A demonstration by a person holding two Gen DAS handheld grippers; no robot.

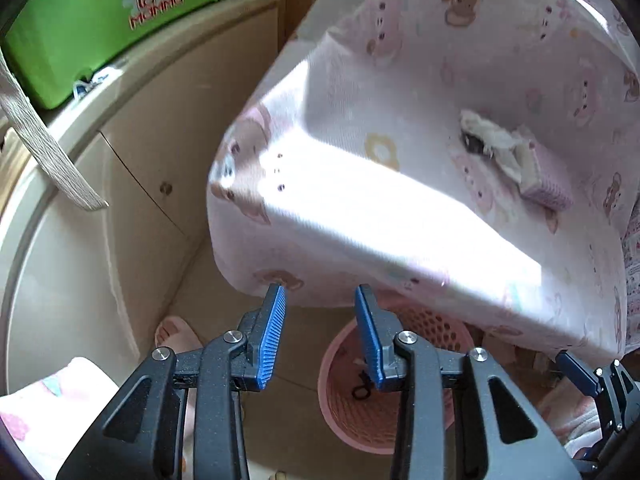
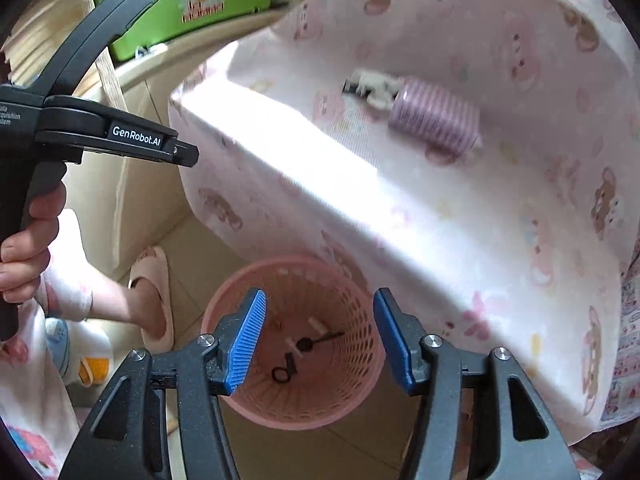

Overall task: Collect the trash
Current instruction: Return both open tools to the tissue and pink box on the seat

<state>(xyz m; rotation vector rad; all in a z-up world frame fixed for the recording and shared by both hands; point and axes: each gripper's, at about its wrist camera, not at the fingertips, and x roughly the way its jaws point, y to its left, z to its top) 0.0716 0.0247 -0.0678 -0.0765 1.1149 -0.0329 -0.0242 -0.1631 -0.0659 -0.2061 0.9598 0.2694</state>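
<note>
Your left gripper (image 1: 320,332) and right gripper (image 2: 320,340) both gape, holding nothing, above the pink basket (image 2: 356,392), which the bed's (image 2: 400,208) corner partly overhangs. Up on the bed lie a purple striped roll (image 2: 436,122) and white crumpled scrap (image 2: 378,86), touching.

Pink basket (image 2: 344,396) looks like perforated plastic, bed sheet (image 2: 460,216) is soft printed cloth, green box (image 2: 168,4) is smooth glossy plastic.

The bed (image 1: 400,220) hides part of the pink basket (image 1: 352,412); its small contents (image 2: 296,356) stay unidentifiable.
</note>
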